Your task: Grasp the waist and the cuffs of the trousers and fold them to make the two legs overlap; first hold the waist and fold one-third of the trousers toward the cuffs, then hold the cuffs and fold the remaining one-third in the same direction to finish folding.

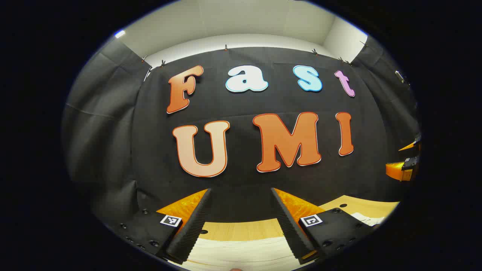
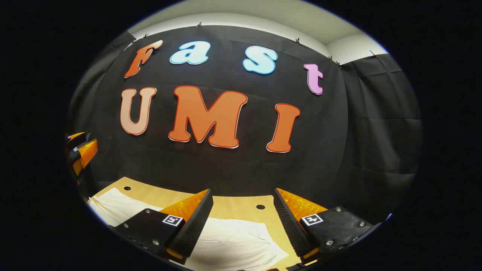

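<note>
White trousers lie flat on a light wooden table. In the left gripper view their cloth [image 1: 241, 254] shows low between my fingers, and my left gripper [image 1: 241, 209] hangs open above it with nothing held. In the right gripper view the trousers [image 2: 233, 242] spread under and to the left of my right gripper [image 2: 243, 210], which is also open and raised above the cloth. At the right edge of the left gripper view I see the right gripper [image 1: 404, 165]. The left gripper [image 2: 81, 150] shows at the left edge of the right gripper view.
The wooden table [image 2: 241, 205] has small round holes, one [image 2: 260, 207] just beyond the trousers and one [image 2: 127, 188] at the far left. The black cloth wall rises close behind the table's far edge. A bare strip of tabletop [image 1: 241, 229] lies past the cloth.
</note>
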Demonstrator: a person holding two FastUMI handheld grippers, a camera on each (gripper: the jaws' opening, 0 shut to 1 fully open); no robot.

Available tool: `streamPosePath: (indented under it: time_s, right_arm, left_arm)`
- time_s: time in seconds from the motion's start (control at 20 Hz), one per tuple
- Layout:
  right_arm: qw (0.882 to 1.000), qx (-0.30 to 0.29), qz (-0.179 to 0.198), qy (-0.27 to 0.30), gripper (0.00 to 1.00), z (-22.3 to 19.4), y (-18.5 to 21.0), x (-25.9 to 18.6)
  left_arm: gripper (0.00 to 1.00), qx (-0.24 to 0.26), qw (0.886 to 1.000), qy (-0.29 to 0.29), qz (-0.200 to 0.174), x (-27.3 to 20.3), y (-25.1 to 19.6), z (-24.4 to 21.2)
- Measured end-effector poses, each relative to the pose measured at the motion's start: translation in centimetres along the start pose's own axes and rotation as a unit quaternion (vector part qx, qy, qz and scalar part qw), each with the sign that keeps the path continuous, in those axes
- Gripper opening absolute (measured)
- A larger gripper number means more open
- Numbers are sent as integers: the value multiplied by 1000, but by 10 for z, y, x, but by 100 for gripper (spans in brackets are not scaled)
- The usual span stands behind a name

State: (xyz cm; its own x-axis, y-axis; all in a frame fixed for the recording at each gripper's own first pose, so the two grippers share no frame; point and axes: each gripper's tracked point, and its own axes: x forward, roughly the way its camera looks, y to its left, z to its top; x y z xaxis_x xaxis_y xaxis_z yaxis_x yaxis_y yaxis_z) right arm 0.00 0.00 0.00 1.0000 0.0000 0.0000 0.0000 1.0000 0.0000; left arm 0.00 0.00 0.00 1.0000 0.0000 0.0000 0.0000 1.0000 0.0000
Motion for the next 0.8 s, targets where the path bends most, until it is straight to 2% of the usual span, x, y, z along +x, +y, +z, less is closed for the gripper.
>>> streamPosePath:
  time_s: [0.5, 0.8]
  right_arm:
    - [1000, -5, -5, 3, 98, 3, 4, -9]
    - [999, -16, -34, 10, 98, 2, -4, -21]
  left_arm:
    - [99, 6, 1000, -6, 6, -11, 23, 2]
    - [100, 8, 1000, -7, 0, -18, 37, -1]
